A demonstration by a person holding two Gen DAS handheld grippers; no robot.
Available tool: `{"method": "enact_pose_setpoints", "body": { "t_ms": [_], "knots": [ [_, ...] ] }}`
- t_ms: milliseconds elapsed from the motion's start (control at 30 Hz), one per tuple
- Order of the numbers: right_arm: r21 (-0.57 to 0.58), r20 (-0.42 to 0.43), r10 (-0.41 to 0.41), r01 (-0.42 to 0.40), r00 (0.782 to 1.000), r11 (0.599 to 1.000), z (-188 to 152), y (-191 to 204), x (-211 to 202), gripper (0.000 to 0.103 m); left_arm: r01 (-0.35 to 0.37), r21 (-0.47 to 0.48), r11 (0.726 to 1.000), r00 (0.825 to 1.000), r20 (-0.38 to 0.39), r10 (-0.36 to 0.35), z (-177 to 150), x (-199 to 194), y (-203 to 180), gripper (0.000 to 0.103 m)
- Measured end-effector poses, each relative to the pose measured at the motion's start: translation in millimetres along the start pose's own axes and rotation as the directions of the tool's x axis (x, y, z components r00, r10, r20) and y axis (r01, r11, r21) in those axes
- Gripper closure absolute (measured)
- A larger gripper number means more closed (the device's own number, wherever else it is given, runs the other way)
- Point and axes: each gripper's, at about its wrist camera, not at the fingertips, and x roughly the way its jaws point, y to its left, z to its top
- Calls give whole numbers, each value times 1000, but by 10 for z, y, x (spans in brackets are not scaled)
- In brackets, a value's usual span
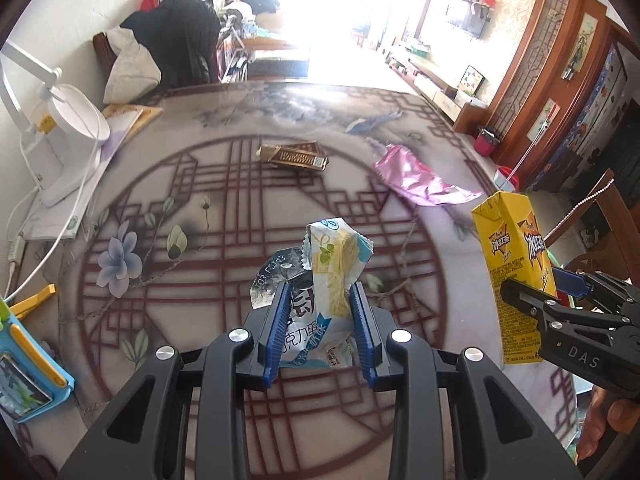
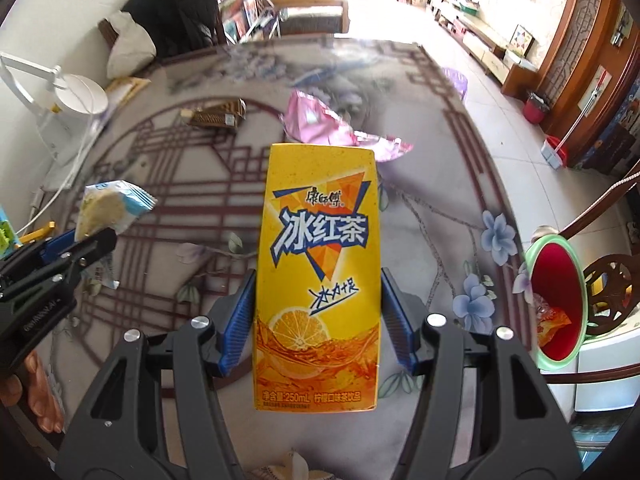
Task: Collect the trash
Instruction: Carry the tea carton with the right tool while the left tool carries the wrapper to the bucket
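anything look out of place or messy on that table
Yes: litter on the patterned table. A flattened brown carton lies on its side and a crumpled pink foil wrapper sprawls near the far right edge. Nothing looks spilled.

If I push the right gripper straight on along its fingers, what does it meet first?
Likely the pink wrapper on the table, just past the yellow carton that the right gripper holds. Depth is unclear; it might reach bare tabletop first.

I see a table (image 1: 240, 184) with a lattice and flower cloth, a white lamp (image 1: 68, 120) at its left, wooden panels (image 1: 532, 60) at right, and strong daylight behind
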Motion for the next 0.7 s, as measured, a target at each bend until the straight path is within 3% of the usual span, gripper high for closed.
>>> {"method": "enact_pose_setpoints", "body": {
  "t_ms": [700],
  "knots": [
    [77, 55, -20, 15, 998, 997, -375, -579, -453, 45, 50, 62, 997, 998, 35, -52, -81, -274, -712, 74]
  ]
}}
